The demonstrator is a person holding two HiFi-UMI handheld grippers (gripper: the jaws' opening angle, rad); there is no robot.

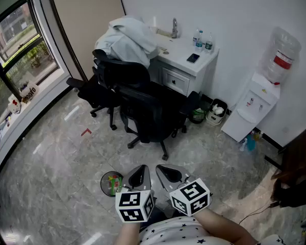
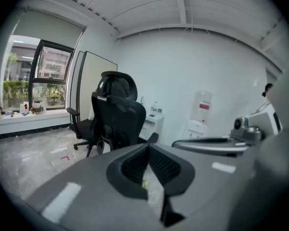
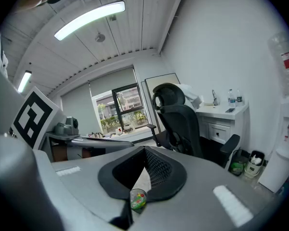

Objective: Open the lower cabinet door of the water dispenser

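two black office chairs [image 1: 137, 103] before white desk [image 1: 179, 52] | bottles [image 1: 203, 41], phone [image 1: 193, 58] on desk | bin [image 1: 110, 182] on floor

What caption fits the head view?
Shut left gripper and shut right gripper face office chairs; water dispenser stands at right.

white walls [image 1: 234, 14], grey marble floor [image 1: 51, 162], two black office chairs [image 1: 148, 111], white desk [image 1: 181, 50], window [image 1: 15, 34] at left.
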